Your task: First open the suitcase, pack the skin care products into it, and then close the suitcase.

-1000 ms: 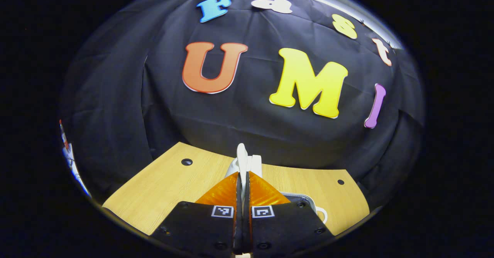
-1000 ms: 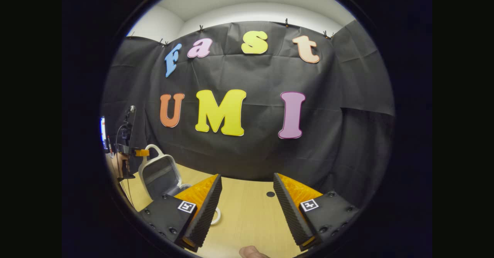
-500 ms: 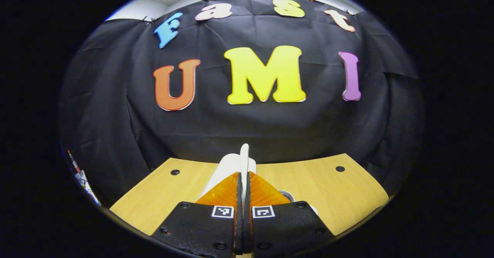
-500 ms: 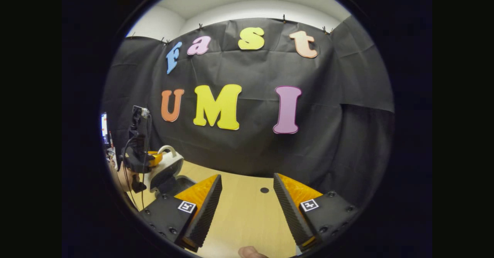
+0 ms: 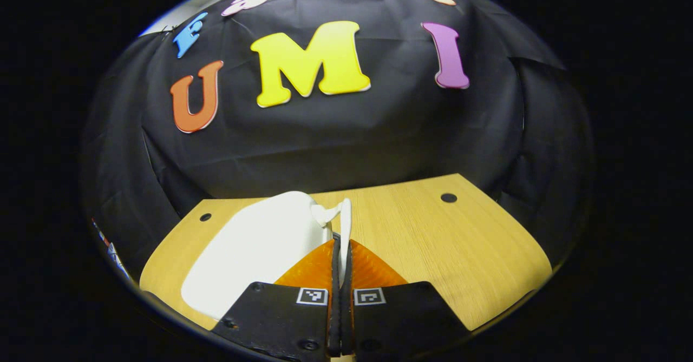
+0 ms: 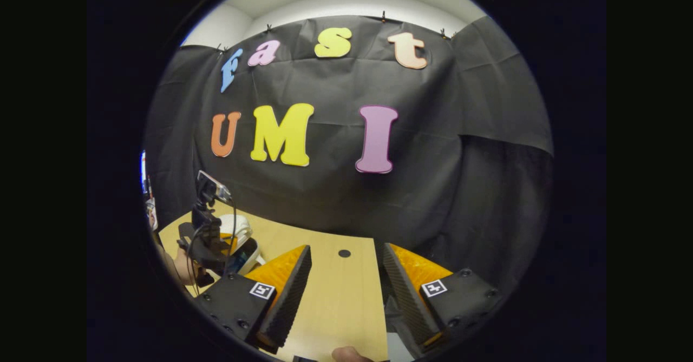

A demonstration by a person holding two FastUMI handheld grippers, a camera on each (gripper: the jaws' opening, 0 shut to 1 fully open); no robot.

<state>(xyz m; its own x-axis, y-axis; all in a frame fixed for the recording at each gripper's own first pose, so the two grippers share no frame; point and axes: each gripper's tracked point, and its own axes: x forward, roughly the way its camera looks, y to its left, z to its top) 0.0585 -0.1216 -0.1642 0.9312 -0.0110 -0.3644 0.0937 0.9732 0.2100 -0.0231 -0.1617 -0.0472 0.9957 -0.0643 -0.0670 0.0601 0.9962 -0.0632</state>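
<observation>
In the left gripper view the white suitcase (image 5: 254, 248) lies low on the wooden table (image 5: 433, 254), its smooth lid facing up. My left gripper (image 5: 341, 243) is shut on its thin white handle (image 5: 345, 218), which stands up between the fingers. In the right gripper view my right gripper (image 6: 346, 247) hangs open over the table (image 6: 335, 302) with nothing between its fingers. Far to its left the same view shows the other gripper (image 6: 208, 237), held by a hand, on the white suitcase (image 6: 241, 229). The inside of the case is hidden.
The black cloth wall stands close behind the table. The tabletop has small round holes (image 5: 448, 197) (image 5: 205, 217) (image 6: 344, 253). A fingertip (image 6: 352, 354) shows at the bottom of the right gripper view. The table's front edge curves near both grippers.
The suitcase lid has swung from upright down to nearly flat, carried by my left gripper on the handle. My right gripper has stayed open and shifted only slightly.
</observation>
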